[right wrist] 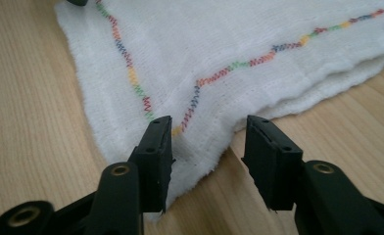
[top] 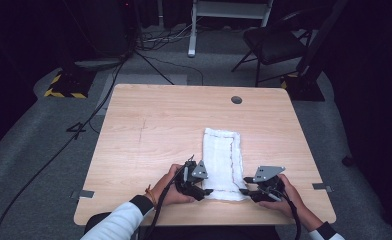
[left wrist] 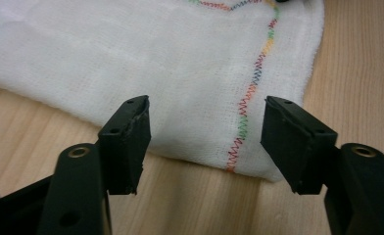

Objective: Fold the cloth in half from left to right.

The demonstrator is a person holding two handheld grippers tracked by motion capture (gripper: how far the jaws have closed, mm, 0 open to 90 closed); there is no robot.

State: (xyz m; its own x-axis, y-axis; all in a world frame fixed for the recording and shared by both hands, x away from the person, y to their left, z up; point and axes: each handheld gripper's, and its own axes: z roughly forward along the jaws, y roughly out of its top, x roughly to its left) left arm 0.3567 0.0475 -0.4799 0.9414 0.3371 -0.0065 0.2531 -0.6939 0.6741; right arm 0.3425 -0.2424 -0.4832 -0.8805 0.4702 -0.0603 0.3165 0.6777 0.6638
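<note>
Lying flat on the wooden table (top: 149,125), a little right of centre and reaching down to the near edge, a folded white cloth (top: 223,162) is seen as a long strip with coloured zigzag stitching along its borders. Layers can be made out at its edges in the right gripper view, so it is judged to be folded more than once. Soft, light and limp is how it is expected to handle: no shape will be kept once it is lifted, and the layers may slide apart if just the top one is caught. The near corners are judged the best places to be taken, with all layers pinched together.

Down at the near end, the left gripper (top: 199,184) is held at the cloth's near-left corner and the right gripper (top: 250,192) at its near-right corner, each pointed inward along the table.

Smaller now: the left gripper (left wrist: 205,137) is seen with its jaws spread, the cloth's (left wrist: 180,73) corner lying between them, unpinched. The right gripper (right wrist: 208,156) is likewise spread, one jaw over the cloth's (right wrist: 229,44) corner, the other over bare wood; nothing is clamped.
</note>
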